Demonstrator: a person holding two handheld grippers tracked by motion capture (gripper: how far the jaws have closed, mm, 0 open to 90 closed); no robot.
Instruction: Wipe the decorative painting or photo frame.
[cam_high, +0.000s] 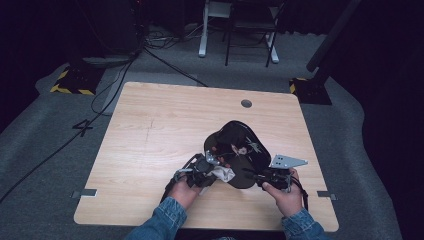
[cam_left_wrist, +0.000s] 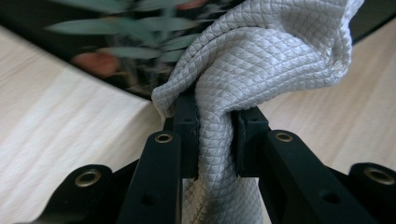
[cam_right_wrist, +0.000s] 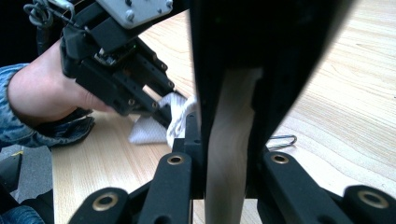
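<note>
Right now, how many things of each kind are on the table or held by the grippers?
Grippers: 2, the left gripper and the right gripper
Black floral-patterned objects: 1, black object
White cloths: 1, white cloth
Total: 4

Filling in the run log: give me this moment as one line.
left gripper: shut on cloth | right gripper: shut on black fan edge | cloth against fan | fan tilted over table

Light wooden table (cam_high: 150, 135), round grommet hole (cam_high: 246, 103) near far edge, black dish (cam_high: 240, 150) resting on it
</note>
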